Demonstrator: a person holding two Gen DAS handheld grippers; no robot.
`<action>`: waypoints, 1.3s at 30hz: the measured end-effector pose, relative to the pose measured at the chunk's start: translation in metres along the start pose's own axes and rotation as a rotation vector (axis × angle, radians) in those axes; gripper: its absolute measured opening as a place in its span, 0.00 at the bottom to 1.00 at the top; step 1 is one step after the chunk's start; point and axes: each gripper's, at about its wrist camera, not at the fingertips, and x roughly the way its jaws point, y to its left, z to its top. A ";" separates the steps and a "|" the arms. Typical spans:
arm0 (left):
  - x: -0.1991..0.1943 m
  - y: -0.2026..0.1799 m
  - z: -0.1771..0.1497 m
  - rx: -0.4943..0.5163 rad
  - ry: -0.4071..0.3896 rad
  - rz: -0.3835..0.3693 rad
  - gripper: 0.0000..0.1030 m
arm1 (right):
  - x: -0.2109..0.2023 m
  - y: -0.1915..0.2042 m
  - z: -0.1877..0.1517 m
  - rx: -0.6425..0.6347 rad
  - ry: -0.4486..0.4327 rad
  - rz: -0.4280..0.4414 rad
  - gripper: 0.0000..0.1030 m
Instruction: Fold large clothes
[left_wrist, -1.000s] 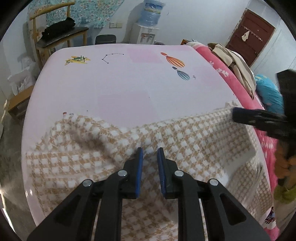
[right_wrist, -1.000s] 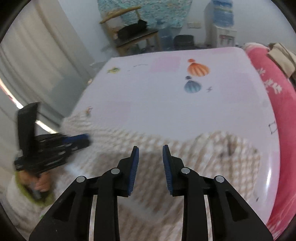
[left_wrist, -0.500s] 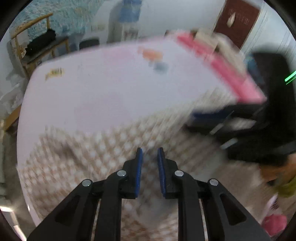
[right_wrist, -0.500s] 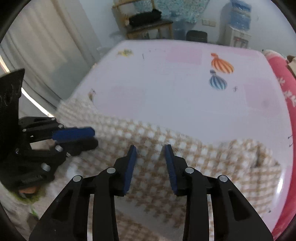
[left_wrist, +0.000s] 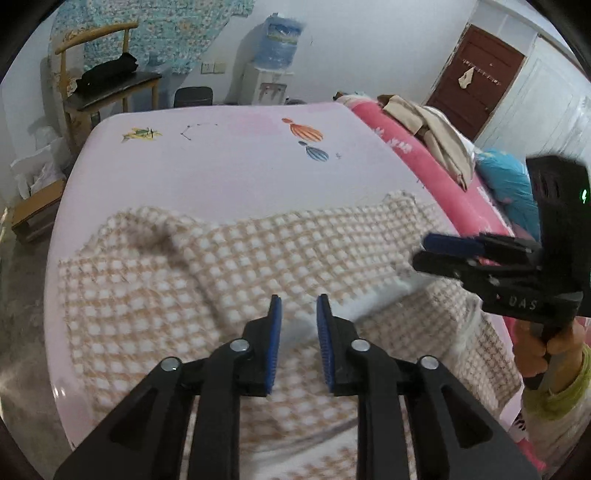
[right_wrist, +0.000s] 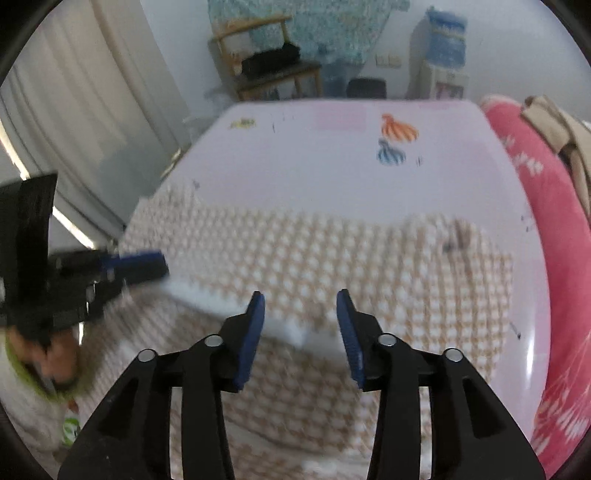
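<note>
Jaws first, left wrist view: my left gripper (left_wrist: 298, 338) is opening, its blue pads a narrow gap apart with nothing pinched between them; the checked garment (left_wrist: 258, 258) shows through the gap, underneath. That garment, tan-and-white check, lies on the pink bed sheet (left_wrist: 221, 166), spread across the near end of the bed. Its long axis runs side to side across the view, from the bed's left edge towards the pink quilt (left_wrist: 424, 162) on the right. A folded-over layer sits on top, its white lining edge just ahead of my pads. My right gripper (left_wrist: 436, 254) enters from the right, held in my right hand (left_wrist: 546, 347), tips just over the garment's right part.

Right wrist view (blurred): my right gripper (right_wrist: 301, 334) is also opening, wider than the left, pads apart and gripping nothing; the folded edge of the checked garment (right_wrist: 332, 258) lies below the gap. Long axis again runs left to right across the bed sheet (right_wrist: 314, 166). My left gripper (right_wrist: 140, 264) comes in from the left over the garment's left end.

Containers: a water bottle (left_wrist: 279, 40) stands on the dispenser at the far wall; I cannot tell its fill.
</note>
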 end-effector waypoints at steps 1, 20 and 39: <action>0.006 -0.002 -0.003 -0.002 0.022 0.031 0.27 | 0.007 0.002 -0.001 -0.011 0.008 -0.013 0.43; -0.132 0.050 -0.155 -0.277 -0.224 0.147 0.51 | -0.054 0.071 -0.133 -0.056 0.035 0.039 0.74; -0.103 0.069 -0.159 -0.295 -0.192 0.110 0.31 | -0.035 0.062 -0.159 0.057 0.111 0.035 0.75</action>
